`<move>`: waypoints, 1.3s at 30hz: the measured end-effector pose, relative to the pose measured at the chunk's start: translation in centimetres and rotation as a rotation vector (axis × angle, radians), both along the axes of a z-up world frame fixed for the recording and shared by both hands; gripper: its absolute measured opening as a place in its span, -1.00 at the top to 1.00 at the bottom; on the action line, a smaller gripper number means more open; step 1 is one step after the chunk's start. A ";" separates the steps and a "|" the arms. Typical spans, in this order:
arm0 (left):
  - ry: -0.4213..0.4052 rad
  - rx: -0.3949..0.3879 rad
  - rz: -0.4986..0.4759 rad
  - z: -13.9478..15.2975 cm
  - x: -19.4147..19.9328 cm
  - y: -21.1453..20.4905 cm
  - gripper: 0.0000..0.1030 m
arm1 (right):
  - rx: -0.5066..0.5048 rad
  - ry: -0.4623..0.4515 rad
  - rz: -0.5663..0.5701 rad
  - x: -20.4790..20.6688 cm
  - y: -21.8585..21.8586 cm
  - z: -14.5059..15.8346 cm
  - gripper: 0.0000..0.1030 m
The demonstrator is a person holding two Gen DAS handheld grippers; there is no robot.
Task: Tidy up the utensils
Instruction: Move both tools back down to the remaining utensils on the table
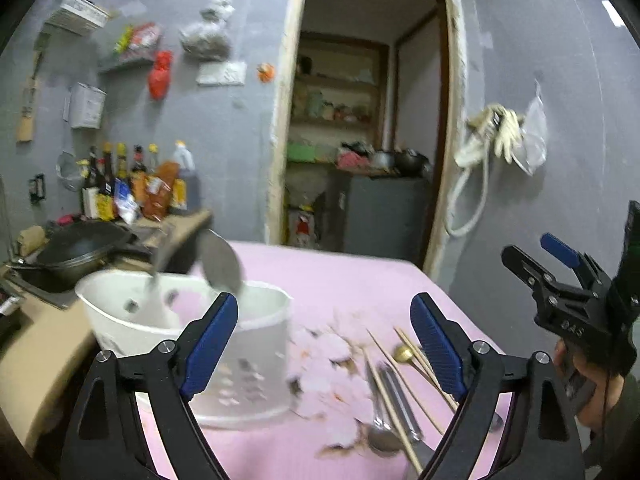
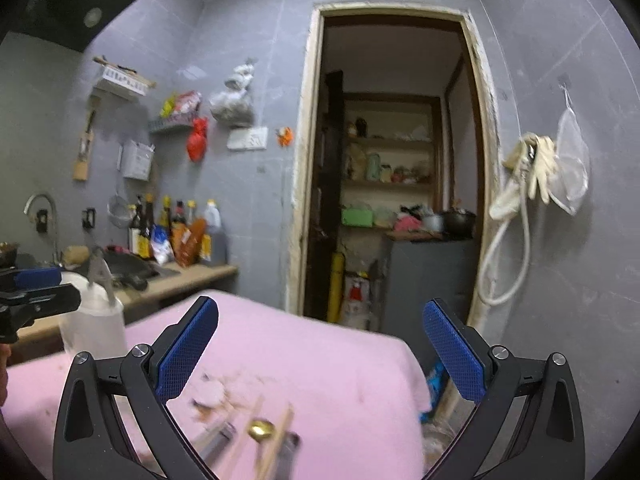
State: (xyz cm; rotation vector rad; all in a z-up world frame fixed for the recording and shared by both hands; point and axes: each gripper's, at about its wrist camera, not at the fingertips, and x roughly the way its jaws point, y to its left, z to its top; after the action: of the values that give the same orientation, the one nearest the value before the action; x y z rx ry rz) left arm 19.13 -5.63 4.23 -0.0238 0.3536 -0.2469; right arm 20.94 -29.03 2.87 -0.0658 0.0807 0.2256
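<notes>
Left wrist view: both the left hand-held gripper (image 1: pixel 324 344) and right hand-held gripper (image 2: pixel 320 354) gape empty; spoons (image 1: pixel 222 266) stand in the white utensil holder (image 1: pixel 240 364).

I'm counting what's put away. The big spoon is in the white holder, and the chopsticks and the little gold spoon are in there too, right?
Not quite. The big spoon is in the white holder, but the chopsticks and little gold spoon lie on the pink tablecloth, as the left wrist view shows.
</notes>
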 end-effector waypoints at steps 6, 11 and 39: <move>0.124 0.043 -0.062 -2.8 1.6 -3.1 -0.62 | -0.015 0.152 -0.033 1.3 -2.6 -2.2 -1.00; 0.228 0.077 -0.096 -5.2 2.7 -4.8 -0.34 | -0.019 0.304 -0.028 3.1 -3.4 -4.2 -0.83; 0.583 0.303 -0.116 -11.7 9.1 -8.9 0.54 | -0.142 0.685 0.106 7.1 -1.6 -9.3 -0.14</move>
State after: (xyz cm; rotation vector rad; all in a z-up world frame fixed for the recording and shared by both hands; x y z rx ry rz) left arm 28.20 -14.51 -7.50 0.2280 0.9716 -0.2966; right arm 28.01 -30.66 -6.40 -0.1326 0.7770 0.3411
